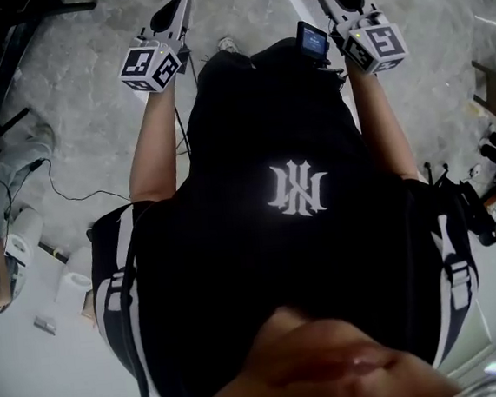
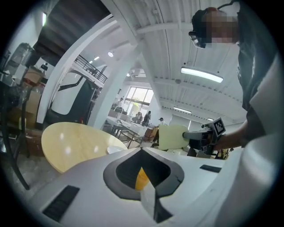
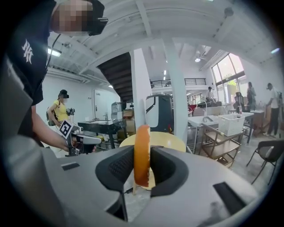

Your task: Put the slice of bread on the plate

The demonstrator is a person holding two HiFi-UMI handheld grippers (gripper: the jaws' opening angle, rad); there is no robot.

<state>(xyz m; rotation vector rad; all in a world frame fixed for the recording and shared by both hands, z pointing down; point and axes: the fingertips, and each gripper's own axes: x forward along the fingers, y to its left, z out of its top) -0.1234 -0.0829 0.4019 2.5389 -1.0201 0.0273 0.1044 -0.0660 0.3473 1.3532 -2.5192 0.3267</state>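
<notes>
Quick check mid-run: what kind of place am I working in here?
Probably a large open workshop or lab hall: a high white ceiling with strip lights, a railed mezzanine, and work tables beyond a round wooden table.

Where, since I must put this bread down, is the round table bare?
The round table is bare across its left and middle, up to the near rim. The only thing on it is a white dish, likely the plate, at its right edge. Behind that edge, desks crowd.
</notes>
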